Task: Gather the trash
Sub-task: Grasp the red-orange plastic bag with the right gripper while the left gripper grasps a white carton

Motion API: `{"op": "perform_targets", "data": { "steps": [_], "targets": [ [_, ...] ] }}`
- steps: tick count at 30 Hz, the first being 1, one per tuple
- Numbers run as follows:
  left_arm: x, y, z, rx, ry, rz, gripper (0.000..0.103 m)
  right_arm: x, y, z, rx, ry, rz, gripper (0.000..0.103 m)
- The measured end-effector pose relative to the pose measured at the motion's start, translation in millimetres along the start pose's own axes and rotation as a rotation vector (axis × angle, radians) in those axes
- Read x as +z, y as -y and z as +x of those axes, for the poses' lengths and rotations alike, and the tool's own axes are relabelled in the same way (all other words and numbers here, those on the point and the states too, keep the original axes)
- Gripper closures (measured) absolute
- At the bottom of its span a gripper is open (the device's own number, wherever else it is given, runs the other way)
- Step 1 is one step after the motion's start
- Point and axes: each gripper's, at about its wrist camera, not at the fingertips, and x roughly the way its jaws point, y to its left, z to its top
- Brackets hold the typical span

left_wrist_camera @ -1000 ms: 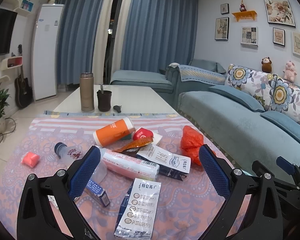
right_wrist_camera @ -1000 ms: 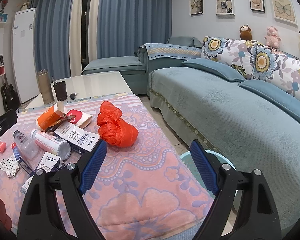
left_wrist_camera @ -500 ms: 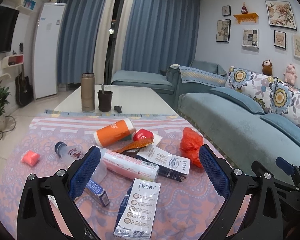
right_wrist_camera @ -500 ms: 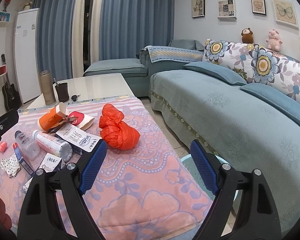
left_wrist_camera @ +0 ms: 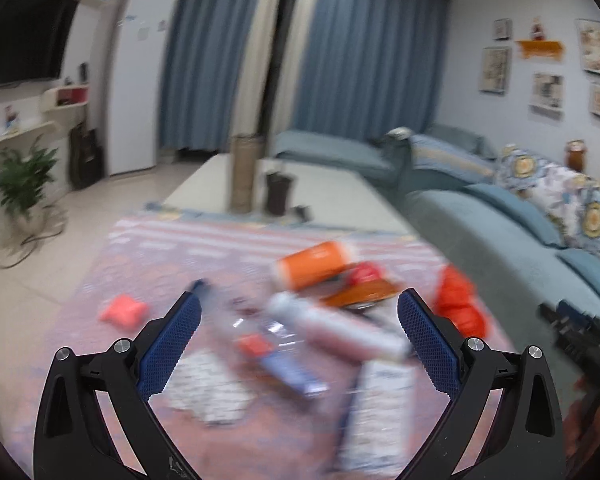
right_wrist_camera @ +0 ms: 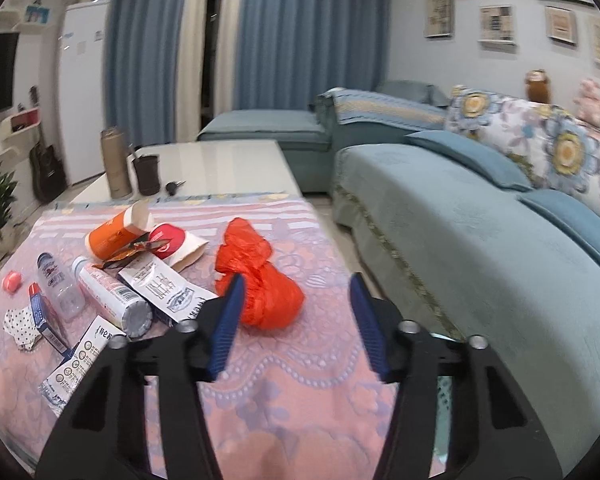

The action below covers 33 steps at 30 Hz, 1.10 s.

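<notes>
Several pieces of trash lie on a pink patterned cloth (right_wrist_camera: 292, 384). A crumpled red plastic bag (right_wrist_camera: 260, 288) lies just ahead and left of my right gripper (right_wrist_camera: 296, 296), which is open and empty above the cloth. An orange cup (right_wrist_camera: 112, 236), a clear bottle (right_wrist_camera: 56, 284), a pink tube (right_wrist_camera: 112, 296) and paper packets (right_wrist_camera: 168, 288) lie further left. My left gripper (left_wrist_camera: 298, 312) is open and empty over the blurred pile, with the pink tube (left_wrist_camera: 340, 328) and the bottle (left_wrist_camera: 240, 320) between its fingers.
A white coffee table (right_wrist_camera: 220, 168) beyond the cloth holds a brown flask (right_wrist_camera: 116, 168) and a dark cup (right_wrist_camera: 146, 174). A teal sofa (right_wrist_camera: 480, 240) runs along the right. A pale bin rim (right_wrist_camera: 444, 338) shows low beside the table.
The left gripper has swung left and down toward the pile, and its view is now blurred. The right gripper has moved forward toward the red bag and its jaws have narrowed.
</notes>
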Motion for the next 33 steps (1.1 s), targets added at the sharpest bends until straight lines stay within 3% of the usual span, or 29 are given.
{"op": "perform_targets", "data": {
  "steps": [3,7,9,11,13,17,19,22,23,24,25,31,33],
  "targets": [
    [-7.7,-35.0,17.6,0.036,-0.1,-0.014,0.007,5.4,-1.7,24.1,0.032,-0.039,-0.011,0.058],
    [-26.8,-73.3,52.5,0.006,-0.28,-0.106,0.008,8.1,-5.1,61.2,0.075,-0.113,-0.019,0.058],
    [-34.9,-83.5,60.0,0.005,-0.318,-0.146,0.008,8.4,-6.8,73.2,0.101,-0.135,-0.022,0.047],
    [-41.4,-85.6,66.6,-0.02,-0.348,-0.157,0.009,8.4,-8.1,82.3,0.1,-0.147,-0.029,0.045],
    [-49.4,-83.0,81.4,0.001,-0.411,-0.153,0.009,8.5,-7.8,92.7,0.111,-0.168,-0.028,0.045],
    [-65.5,-76.7,99.4,0.038,-0.479,-0.128,0.026,10.2,-6.9,109.3,0.134,-0.202,-0.027,0.044],
    [-69.5,-68.6,98.2,0.095,-0.467,-0.062,0.031,10.0,-6.9,116.5,0.145,-0.221,-0.023,0.042],
    [-72.7,-60.0,95.2,0.178,-0.455,0.011,0.046,9.2,-8.7,128.4,0.167,-0.256,-0.018,0.04],
    [-73.3,-57.9,93.0,0.194,-0.447,0.029,0.058,8.2,-10.1,132.7,0.175,-0.27,-0.018,0.039],
    [-73.9,-57.0,89.4,0.189,-0.434,0.037,0.076,7.2,-11.5,136.6,0.179,-0.28,-0.017,0.038],
    [-73.6,-57.1,89.5,0.174,-0.438,0.03,0.084,6.8,-12.7,139.9,0.182,-0.289,-0.017,0.037],
    [-71.0,-56.0,75.6,0.102,-0.366,0.001,0.099,0.2,-12.9,158.2,0.204,-0.347,0.025,0.037],
    [-65.4,-52.1,67.1,0.063,-0.316,-0.003,0.1,-0.7,-11.0,160.3,0.218,-0.354,0.043,0.049]
  ]
}}
